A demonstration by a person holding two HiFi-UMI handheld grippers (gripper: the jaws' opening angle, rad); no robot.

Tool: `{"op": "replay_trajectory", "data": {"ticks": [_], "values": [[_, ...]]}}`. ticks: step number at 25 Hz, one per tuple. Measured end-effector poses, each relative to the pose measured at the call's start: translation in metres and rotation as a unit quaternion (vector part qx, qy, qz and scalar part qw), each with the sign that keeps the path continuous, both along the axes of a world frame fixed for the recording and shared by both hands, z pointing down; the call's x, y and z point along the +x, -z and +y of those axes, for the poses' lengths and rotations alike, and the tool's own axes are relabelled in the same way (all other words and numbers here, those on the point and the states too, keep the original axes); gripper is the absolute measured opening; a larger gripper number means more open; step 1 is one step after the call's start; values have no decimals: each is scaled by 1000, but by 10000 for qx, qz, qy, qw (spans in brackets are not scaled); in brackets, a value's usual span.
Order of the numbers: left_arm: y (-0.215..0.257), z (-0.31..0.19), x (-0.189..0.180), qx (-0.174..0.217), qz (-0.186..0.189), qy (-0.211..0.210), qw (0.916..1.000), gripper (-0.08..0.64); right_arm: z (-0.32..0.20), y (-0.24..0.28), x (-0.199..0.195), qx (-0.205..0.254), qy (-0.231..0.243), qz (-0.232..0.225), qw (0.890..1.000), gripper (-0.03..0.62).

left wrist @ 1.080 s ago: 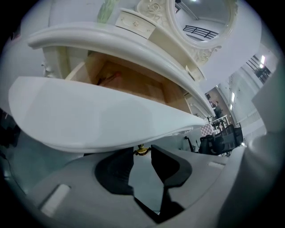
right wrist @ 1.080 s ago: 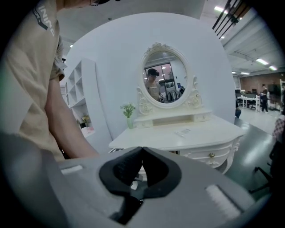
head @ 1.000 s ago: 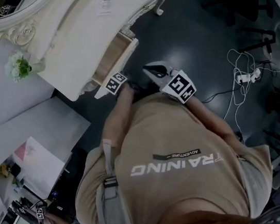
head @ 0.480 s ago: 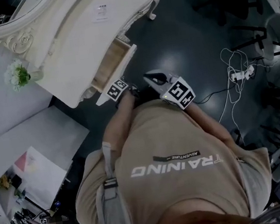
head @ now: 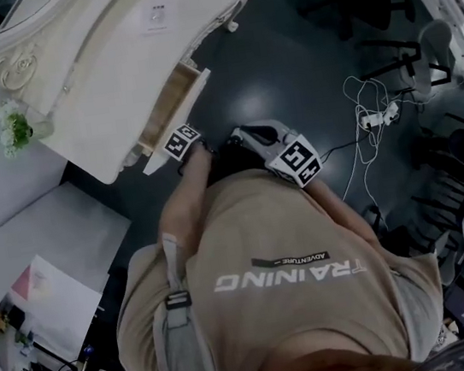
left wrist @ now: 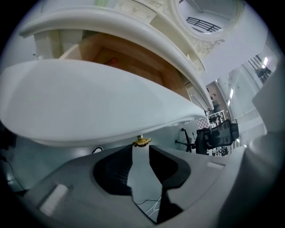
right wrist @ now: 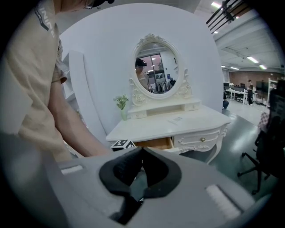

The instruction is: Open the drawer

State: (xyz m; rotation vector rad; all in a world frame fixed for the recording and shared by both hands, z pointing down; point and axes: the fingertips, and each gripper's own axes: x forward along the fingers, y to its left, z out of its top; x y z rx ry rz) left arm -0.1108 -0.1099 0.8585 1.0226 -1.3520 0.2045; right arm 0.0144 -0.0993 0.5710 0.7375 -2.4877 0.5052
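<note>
Hovering beneath the white wood-lined drawer (left wrist: 89,102), partly out of the ornate white dressing table (head: 105,87), the left gripper (left wrist: 140,150) has jaws opening, a small brass knob (left wrist: 141,142) at their tips, unpinched. Drawer looks light, free-sliding; grip the knob. Right gripper (right wrist: 141,156): jaws together, empty. Drawer's contents hidden.

left gripper (left wrist: 140,148): fingers (left wrist: 116,171) opening, knob (left wrist: 141,142) at their tips | right gripper (right wrist: 142,150): eased back

One table (head: 117,78), one open drawer (head: 170,103), one mirror (right wrist: 155,71), one vase (right wrist: 124,115).
</note>
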Motion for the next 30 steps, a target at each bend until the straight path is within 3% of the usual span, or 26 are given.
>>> {"op": "replay_trajectory", "data": {"ticks": [3,7,12,16,20,30], "values": [[3,-3,-7,88,-43,69,9999,132,3,-4,-3,-43,-43,-7,10000,3],[6,-5,-17,273,84,528,9982,158,4,-4,-10,-64,-54,-7,10000,3],[0,-18,-24,385,185,841,9955,141,2,-7,-9,-94,-98,86,9999,3],[7,-28,-28,503,102,767,9957,160,0,-7,-5,-119,-179,110,9997,3],[10,-28,-45,508,19,1193,9916,144,-4,-6,-8,-101,-197,105,9997,3],[11,-17,-31,441,92,1014,9938,137,-1,-6,-8,-87,-26,44,9999,3]]}}
